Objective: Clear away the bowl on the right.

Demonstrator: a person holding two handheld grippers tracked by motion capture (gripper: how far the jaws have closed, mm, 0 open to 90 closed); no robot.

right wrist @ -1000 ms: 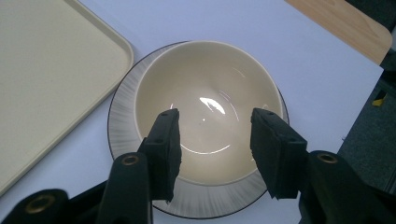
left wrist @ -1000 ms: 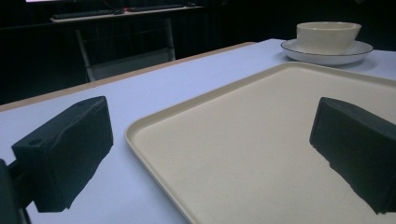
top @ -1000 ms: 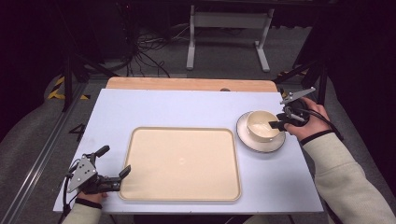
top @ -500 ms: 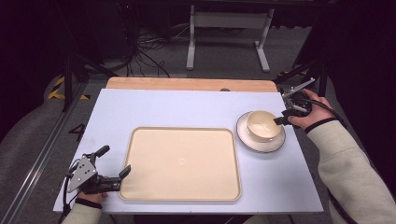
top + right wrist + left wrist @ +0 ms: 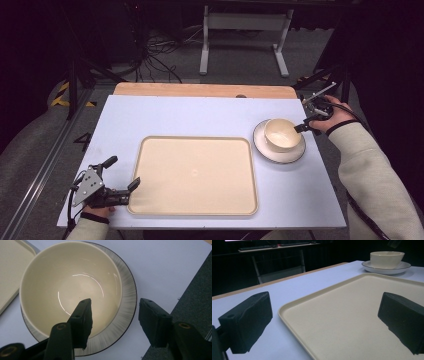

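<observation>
Nearest you, your left gripper (image 5: pixel 122 186) rests at the table's near left corner, its jaws wide apart with nothing between them, one tip at the near left edge of the tray (image 5: pixel 195 175). In the left gripper view the tray (image 5: pixel 352 315) lies flat between the two jaws and holds nothing.

Farther right, the bowl (image 5: pixel 282 134) stands upright on the plate (image 5: pixel 295 154), just beside the tray's far right corner. In the right gripper view the bowl (image 5: pixel 62 282) is bare inside, and the plate (image 5: pixel 125 305) shows a grey streaked rim around it.

Your right gripper (image 5: pixel 306 124) sits at the bowl's right side, at the table's right edge. Its jaws stand partly apart and have just been opening. In its own view one jaw hangs over the inside of the bowl and the other outside past the plate's edge, with the bowl's wall between them but no pad pressing on it.

Since a second ago, your right hand has drawn back from over the bowl toward the table edge. The bowl, plate, tray and left gripper lie as before.

The table (image 5: pixel 200 117) is pale blue-white with a wooden strip along its far edge. Beyond it lie a dark floor, loose cables and a metal stand (image 5: pixel 245 30).
</observation>
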